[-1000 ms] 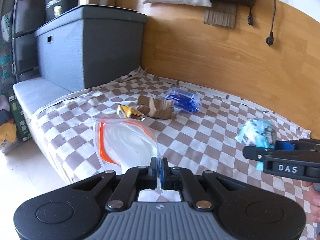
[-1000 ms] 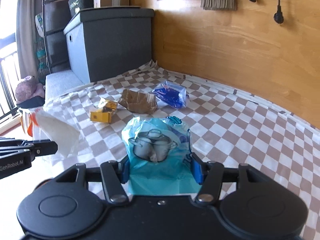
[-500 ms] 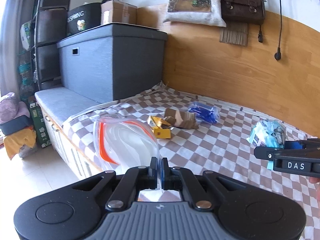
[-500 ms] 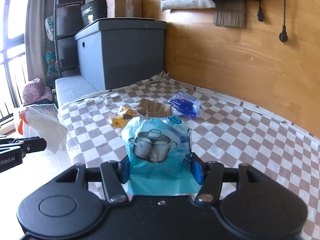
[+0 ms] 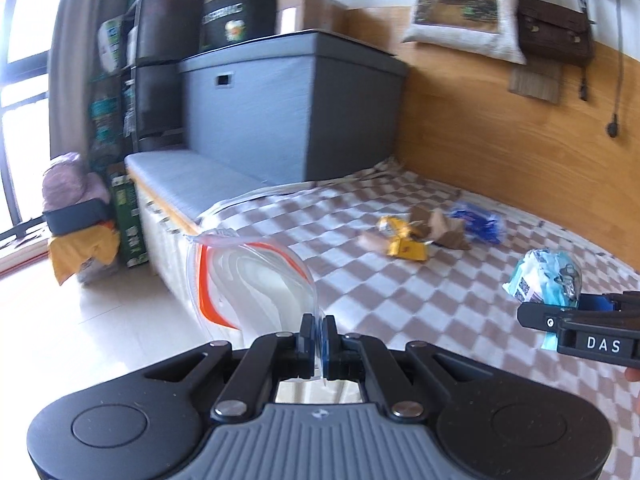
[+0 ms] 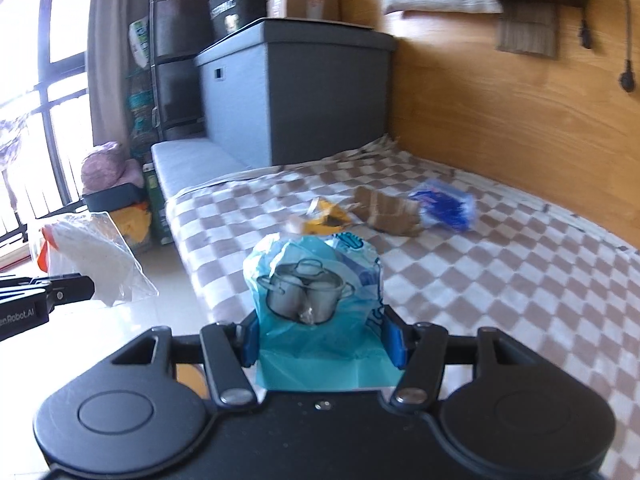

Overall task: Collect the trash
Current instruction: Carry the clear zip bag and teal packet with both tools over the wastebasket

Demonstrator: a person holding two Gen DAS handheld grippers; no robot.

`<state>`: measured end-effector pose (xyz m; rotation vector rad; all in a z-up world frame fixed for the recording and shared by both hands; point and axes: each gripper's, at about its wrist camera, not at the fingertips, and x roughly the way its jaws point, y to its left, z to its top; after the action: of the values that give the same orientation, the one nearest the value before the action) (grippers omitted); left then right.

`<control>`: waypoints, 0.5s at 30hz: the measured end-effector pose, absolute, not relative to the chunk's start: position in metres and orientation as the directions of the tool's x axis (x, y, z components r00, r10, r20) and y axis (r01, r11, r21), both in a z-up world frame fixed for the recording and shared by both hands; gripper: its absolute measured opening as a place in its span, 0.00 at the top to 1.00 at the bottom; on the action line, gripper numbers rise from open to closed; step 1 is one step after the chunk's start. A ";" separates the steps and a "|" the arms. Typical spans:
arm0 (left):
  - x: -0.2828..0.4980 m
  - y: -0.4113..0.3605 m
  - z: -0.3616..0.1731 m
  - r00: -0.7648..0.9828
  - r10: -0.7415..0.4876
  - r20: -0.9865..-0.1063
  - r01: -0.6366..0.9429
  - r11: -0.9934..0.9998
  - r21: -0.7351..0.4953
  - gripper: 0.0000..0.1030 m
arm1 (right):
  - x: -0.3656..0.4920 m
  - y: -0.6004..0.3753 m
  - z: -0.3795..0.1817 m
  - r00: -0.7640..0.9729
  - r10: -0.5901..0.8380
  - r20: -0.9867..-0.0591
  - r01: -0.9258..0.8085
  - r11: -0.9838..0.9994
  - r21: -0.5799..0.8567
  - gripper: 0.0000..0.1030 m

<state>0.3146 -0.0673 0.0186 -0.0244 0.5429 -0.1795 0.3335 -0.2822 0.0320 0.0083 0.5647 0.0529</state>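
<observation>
My left gripper (image 5: 318, 330) is shut on the rim of a clear zip bag with an orange seal (image 5: 248, 280), which hangs open over the floor beside the bed; the same zip bag (image 6: 92, 256) shows at the left of the right wrist view. My right gripper (image 6: 320, 336) is shut on a crumpled teal wrapper printed with pots (image 6: 316, 292), also visible as the teal wrapper (image 5: 548, 276) at the right of the left wrist view. On the checkered bed sheet (image 5: 420, 292) lie a yellow wrapper (image 5: 404, 240), torn brown cardboard (image 5: 440, 228) and a blue packet (image 5: 478, 222).
A grey storage box (image 5: 288, 108) stands at the head of the bed, with a grey cushioned bench (image 5: 188, 180) in front. A wooden wall panel (image 5: 500, 140) runs along the far side. Bags and a green box (image 5: 126, 220) sit on the pale floor at left.
Both grippers have drawn back from the bed towards its near edge, carrying the zip bag and the teal wrapper. The trash on the sheet now looks farther away and more floor shows.
</observation>
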 end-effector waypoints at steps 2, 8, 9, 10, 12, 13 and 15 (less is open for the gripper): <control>0.317 -0.056 0.012 0.839 -0.159 -0.521 0.140 0.987 -0.076 0.97 | 0.336 -0.268 0.027 0.840 0.071 -0.538 -0.068 0.997 0.026 0.43; 0.324 -0.021 -0.013 0.820 -0.108 -0.562 0.083 0.994 -0.070 0.97 | 0.349 -0.225 0.004 0.820 0.127 -0.558 -0.137 0.990 0.024 0.43; 0.326 -0.015 -0.017 0.816 -0.100 -0.569 0.072 0.995 -0.071 0.97 | 0.352 -0.218 0.000 0.815 0.139 -0.563 -0.150 0.988 0.027 0.43; 0.328 -0.011 -0.021 0.812 -0.091 -0.576 0.061 0.996 -0.071 0.97 | 0.355 -0.211 -0.005 0.809 0.149 -0.569 -0.162 0.986 0.028 0.43; 0.331 -0.001 -0.031 0.802 -0.082 -0.591 0.049 0.996 -0.072 0.97 | 0.362 -0.196 -0.016 0.796 0.164 -0.583 -0.182 0.983 0.028 0.43; 0.334 0.004 -0.037 0.797 -0.078 -0.599 0.043 0.996 -0.072 0.97 | 0.365 -0.190 -0.022 0.789 0.170 -0.591 -0.191 0.981 0.028 0.43; 0.337 0.011 -0.048 0.786 -0.071 -0.614 0.031 0.997 -0.074 0.97 | 0.371 -0.178 -0.034 0.771 0.183 -0.610 -0.209 0.977 0.028 0.43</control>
<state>0.3367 0.0108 -0.0481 -0.0613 0.6641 -0.0550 0.3711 -0.1781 -0.0340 -0.0426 0.6562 0.2125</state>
